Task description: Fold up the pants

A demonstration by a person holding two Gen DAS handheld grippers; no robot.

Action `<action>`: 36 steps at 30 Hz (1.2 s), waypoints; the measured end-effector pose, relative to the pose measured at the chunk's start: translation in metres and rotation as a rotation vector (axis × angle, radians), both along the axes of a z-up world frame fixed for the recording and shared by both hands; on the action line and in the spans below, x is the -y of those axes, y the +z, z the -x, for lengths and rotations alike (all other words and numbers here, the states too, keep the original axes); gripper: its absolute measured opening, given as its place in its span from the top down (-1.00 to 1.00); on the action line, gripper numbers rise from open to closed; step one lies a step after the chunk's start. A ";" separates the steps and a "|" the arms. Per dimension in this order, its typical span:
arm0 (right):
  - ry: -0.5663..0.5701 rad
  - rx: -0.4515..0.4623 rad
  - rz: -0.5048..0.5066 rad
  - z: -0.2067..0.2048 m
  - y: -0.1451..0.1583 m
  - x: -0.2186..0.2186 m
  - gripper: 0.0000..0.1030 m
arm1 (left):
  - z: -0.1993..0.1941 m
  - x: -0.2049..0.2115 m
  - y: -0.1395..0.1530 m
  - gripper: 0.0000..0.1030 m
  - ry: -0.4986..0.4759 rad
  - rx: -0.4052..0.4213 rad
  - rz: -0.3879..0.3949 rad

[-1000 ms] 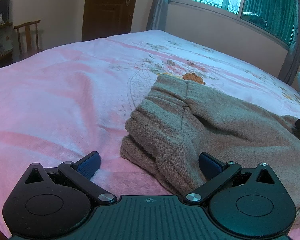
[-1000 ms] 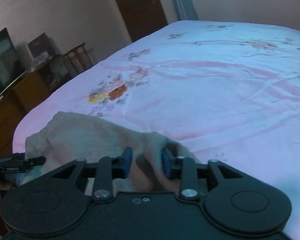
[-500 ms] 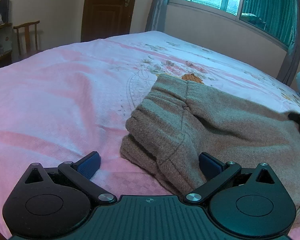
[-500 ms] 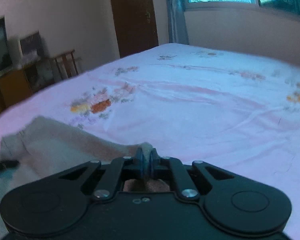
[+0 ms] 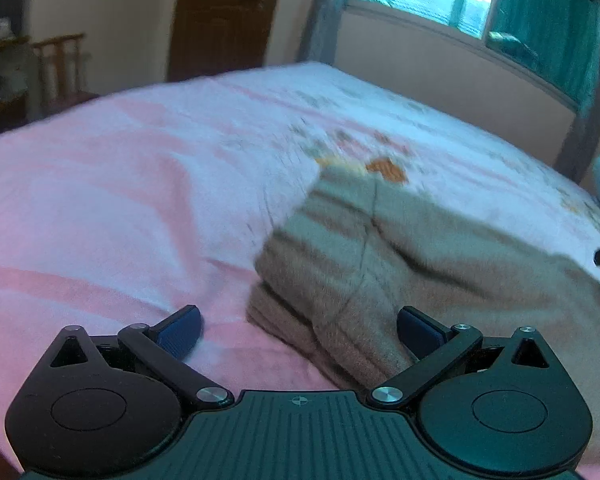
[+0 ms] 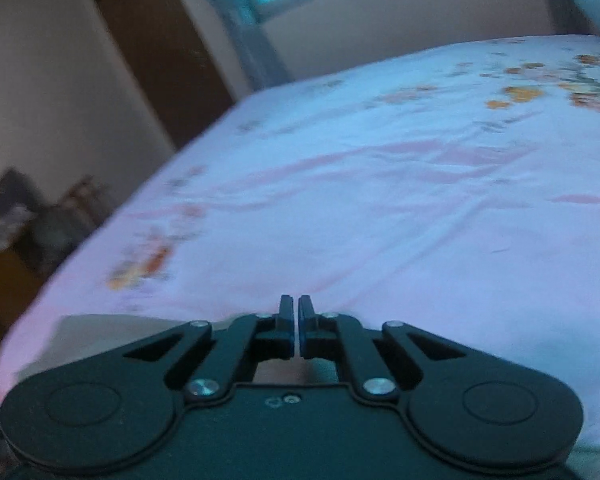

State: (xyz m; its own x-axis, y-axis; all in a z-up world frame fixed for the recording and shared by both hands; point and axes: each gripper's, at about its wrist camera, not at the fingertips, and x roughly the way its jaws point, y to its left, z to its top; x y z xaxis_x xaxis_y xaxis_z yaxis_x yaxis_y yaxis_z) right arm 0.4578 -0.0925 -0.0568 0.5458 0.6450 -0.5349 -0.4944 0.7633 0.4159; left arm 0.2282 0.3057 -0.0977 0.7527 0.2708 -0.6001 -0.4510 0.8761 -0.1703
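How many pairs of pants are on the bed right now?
1. The grey-brown pants lie on the pink bedsheet ahead of the open left gripper. The right wrist view shows only their edge; anything beneath is hidden.

The pants [image 5: 400, 280] are a thick, fuzzy grey-beige knit, lying on the pink floral bed sheet [image 5: 120, 200]. The ribbed waistband end faces the left wrist view, bunched in soft ridges with a seam running down its middle. In the right wrist view only a pale blurred strip of the fabric [image 6: 112, 332] shows.
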 end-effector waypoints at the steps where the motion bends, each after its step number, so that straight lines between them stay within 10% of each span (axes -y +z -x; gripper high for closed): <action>1: 0.026 0.014 -0.002 0.004 0.003 -0.007 1.00 | 0.002 0.004 0.008 -1.00 -0.002 0.018 -0.026; 7: 0.103 -0.057 0.118 0.007 -0.023 -0.048 1.00 | -0.011 0.041 0.038 -1.00 -0.112 0.089 -0.086; 13: -0.041 0.039 0.145 0.023 -0.006 -0.037 1.00 | -0.048 0.053 0.001 -1.00 -0.144 -0.082 -0.233; 17: 0.094 0.071 0.204 0.045 -0.009 -0.064 0.90 | -0.050 0.056 -0.004 -1.00 -0.151 -0.087 -0.274; 23: -0.064 0.063 0.260 0.035 -0.006 -0.048 0.80 | -0.050 0.052 -0.002 -1.00 -0.164 -0.097 -0.278; 29: -0.259 0.038 0.172 0.053 0.011 0.066 0.82 | -0.049 0.053 -0.004 -1.00 -0.166 -0.092 -0.279; 36: -0.695 -0.101 0.114 0.132 0.000 0.297 0.84 | -0.046 0.058 -0.006 -1.00 -0.158 -0.089 -0.305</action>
